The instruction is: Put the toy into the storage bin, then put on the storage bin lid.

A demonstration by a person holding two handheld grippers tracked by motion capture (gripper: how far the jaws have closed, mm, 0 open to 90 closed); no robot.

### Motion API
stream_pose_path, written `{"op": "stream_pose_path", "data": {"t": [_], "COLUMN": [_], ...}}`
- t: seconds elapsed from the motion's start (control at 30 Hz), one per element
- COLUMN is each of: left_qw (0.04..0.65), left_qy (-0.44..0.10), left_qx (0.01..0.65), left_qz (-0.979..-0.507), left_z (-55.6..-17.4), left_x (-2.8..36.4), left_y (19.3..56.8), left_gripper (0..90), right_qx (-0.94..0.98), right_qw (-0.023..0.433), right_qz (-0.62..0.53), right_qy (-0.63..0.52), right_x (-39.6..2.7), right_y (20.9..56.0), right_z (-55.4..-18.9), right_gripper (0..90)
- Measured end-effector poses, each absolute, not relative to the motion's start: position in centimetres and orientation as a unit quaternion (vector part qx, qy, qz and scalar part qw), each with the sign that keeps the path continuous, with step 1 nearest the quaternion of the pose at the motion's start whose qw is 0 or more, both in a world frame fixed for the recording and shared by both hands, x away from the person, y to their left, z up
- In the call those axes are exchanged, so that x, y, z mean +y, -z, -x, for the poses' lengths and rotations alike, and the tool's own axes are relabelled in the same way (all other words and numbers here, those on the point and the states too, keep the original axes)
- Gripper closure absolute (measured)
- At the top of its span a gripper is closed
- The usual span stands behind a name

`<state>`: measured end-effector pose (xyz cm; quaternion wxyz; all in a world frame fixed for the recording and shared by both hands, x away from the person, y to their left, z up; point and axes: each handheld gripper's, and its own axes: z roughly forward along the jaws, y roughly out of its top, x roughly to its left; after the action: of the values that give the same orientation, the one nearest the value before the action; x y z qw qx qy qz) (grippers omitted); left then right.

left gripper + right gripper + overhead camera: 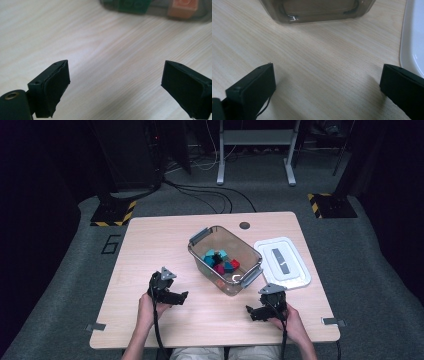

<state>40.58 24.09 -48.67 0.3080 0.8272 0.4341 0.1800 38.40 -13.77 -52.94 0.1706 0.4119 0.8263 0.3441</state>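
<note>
On the wooden table (150,245): clear bin (250,251) held all the coloured blocks (221,261) | white lid (282,263) lay just right of it, not yet fitted | left gripper (176,297) and right gripper (254,312) rested near the bin, jaws apart, empty | judged: loading done, lidding left.

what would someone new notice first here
The clear bin at mid-table, holding red, teal and blue blocks. Its white lid lies flat to the right. The left gripper and right gripper rest open and empty on the near side.
</note>
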Motion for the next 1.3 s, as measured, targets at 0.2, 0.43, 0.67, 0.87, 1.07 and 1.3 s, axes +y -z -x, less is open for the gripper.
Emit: {"op": "stream_pose_path", "data": {"t": [0.2, 0.43, 0.67, 0.87, 1.07, 1.3], "left_qw": [0.308, 0.335, 0.332, 0.336, 0.338, 0.339], "left_qy": [-0.189, -0.198, -0.190, -0.197, -0.197, -0.193], "left_qx": [0.450, 0.455, 0.454, 0.450, 0.447, 0.442], "left_qz": [-0.817, -0.800, -0.805, -0.804, -0.804, -0.808], "left_z": [-40.1, -39.4, -39.3, -39.2, -39.2, -39.2], "left_x": [24.1, 24.1, 24.1, 24.0, 24.0, 24.1], "left_y": [51.5, 53.1, 53.0, 53.1, 53.0, 53.0], "left_gripper": [3.8, 0.1, 0.2, 0.8, 1.6, 3.4], "right_qx": [0.827, 0.829, 0.821, 0.810, 0.799, 0.791], "right_qw": [0.172, 0.176, 0.181, 0.179, 0.182, 0.192], "right_qz": [-0.413, -0.412, -0.425, -0.434, -0.450, -0.461], "right_qy": [-0.341, -0.335, -0.336, -0.351, -0.353, -0.353], "right_x": [-14.7, -14.5, -14.9, -16.8, -18.3, -19.9], "right_y": [52.9, 52.8, 52.6, 51.8, 50.9, 50.2], "right_z": [-38.4, -38.5, -38.5, -38.5, -38.9, -40.0], "right_gripper": [0.0, 0.0, 0.0, 1.1, 1.7, 0.0]}}
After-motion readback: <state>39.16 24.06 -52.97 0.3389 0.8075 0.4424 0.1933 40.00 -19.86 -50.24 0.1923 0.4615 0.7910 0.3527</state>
